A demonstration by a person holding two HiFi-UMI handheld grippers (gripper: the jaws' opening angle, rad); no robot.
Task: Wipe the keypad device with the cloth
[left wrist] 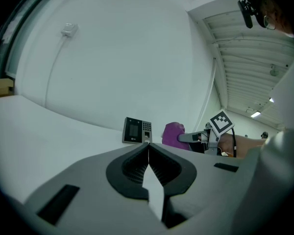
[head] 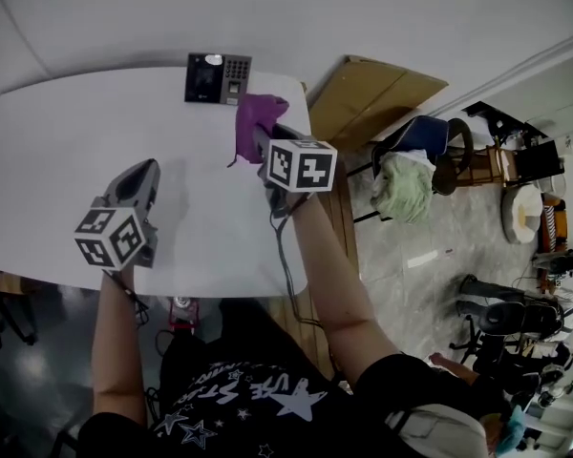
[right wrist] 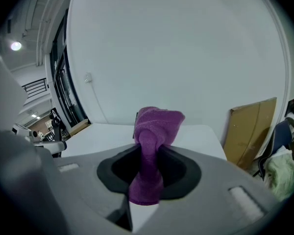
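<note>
The cloth [head: 256, 113] was pinched by the nearer right gripper [head: 262, 141], with the keypad device [head: 218, 78] at eleven o'clock; the fingers of the left gripper [head: 147, 169] were pressed together.

Head view steeply overhead; gripper views low across the shared table [head: 67, 132]

Light: bright, even, overhead | worktop [head: 67, 132] washed near-white, soft faint shadows | ceiling lamp [right wrist: 15, 45] flares upper left | edges: fisheye bend, dark corners | left tool [left wrist: 148, 153] body soft-focus up close
</note>
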